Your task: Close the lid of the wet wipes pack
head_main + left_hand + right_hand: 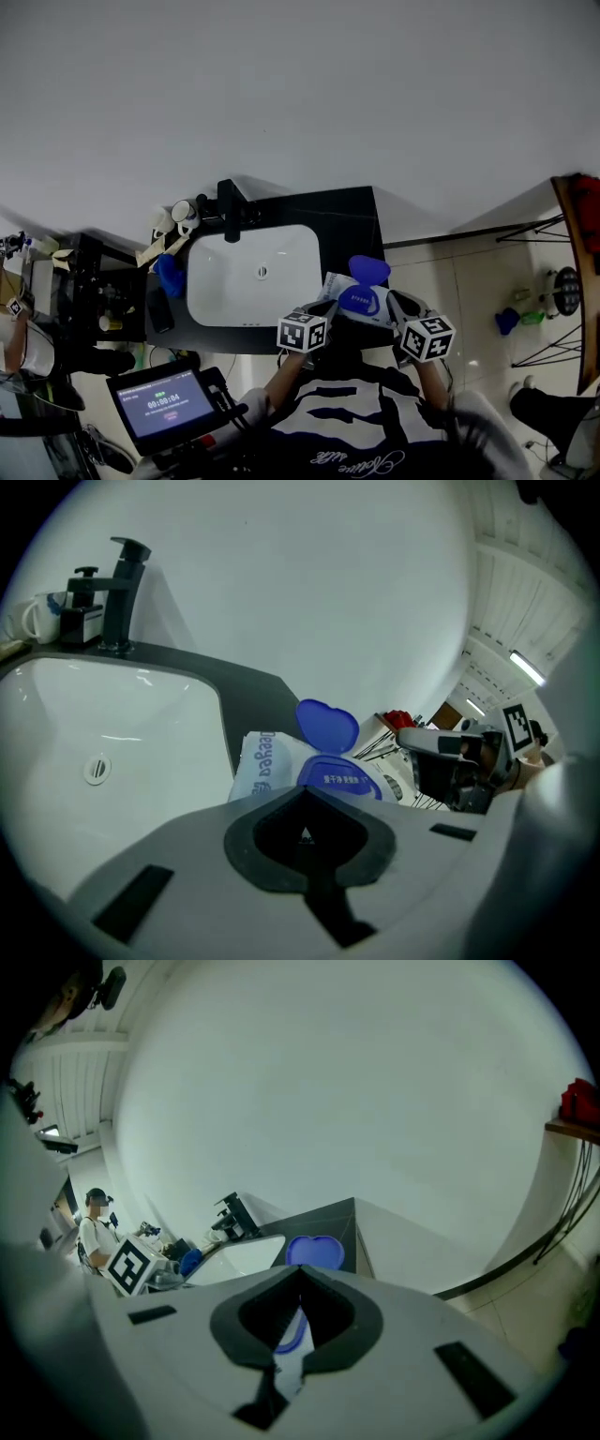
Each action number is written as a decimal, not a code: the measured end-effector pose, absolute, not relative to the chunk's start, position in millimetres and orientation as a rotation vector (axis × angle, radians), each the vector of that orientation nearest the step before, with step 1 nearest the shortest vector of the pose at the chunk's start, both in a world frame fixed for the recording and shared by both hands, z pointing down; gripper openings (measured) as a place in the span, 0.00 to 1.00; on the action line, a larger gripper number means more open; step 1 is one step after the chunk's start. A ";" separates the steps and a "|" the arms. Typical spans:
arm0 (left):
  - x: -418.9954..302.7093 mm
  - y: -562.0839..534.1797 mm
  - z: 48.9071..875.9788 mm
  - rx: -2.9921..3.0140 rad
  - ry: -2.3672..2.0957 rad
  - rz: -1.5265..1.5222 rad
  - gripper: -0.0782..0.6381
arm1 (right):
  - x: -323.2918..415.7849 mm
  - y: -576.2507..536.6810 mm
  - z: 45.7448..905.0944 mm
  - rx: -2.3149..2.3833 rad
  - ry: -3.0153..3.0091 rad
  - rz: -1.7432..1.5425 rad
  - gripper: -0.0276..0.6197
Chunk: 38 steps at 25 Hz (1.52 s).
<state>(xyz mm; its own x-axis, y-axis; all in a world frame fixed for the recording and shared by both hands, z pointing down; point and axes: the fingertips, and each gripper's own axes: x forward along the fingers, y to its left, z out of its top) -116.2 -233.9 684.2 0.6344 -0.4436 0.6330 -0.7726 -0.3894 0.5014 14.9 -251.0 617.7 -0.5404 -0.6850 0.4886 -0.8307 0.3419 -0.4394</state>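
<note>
Soft film is the weak point here. The wet wipes pack [349, 298] is a floppy pouch. If I press on the lid [368, 270] while I hold only the pouch's skin, I judge it could buckle or slide off the front corner of the bench [349, 217], and the flap could spring back up instead of clicking. An off-centre push could also twist the hinge so the flap misses its blue rim.

My right gripper [300, 1277] is pinching the pack: white film and a strip of blue show in the slit between its jaws. My left gripper [305, 794] has its jaws pressed together too, with the tips right at the near end of the pack. Nothing shows in its slit, so I can't say it has caught any film.

Just past both grippers, the pack is at the bench's front right corner, right of the sink [225, 281]. I can't tell whether it rests there or hangs in my grip. The blue lid stands open, tipped up on the far side, clear of both grippers. Beyond the white basin is the black tap [230, 208] at its back edge, with a white mug [184, 210] just beside it.
</note>
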 end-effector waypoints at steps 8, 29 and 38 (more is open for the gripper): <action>-101.0 -224.9 690.6 2.020 -0.851 0.547 0.11 | 48.6 -305.2 657.3 1.333 -2.256 0.934 0.04; -102.5 -231.0 690.3 1.991 -0.839 0.547 0.11 | -19.6 -239.7 649.5 1.049 -2.364 0.895 0.04; -106.7 -223.7 681.9 1.977 -0.889 0.508 0.11 | -29.9 -218.9 667.3 0.950 -2.216 0.823 0.04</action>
<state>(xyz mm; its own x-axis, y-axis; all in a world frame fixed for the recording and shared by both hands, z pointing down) -106.7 -223.7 681.9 0.6596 -0.3895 0.6428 -0.7515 -0.3533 0.5571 -29.9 -218.9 667.3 -0.5742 -0.4123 0.7073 -0.7740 0.5550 -0.3049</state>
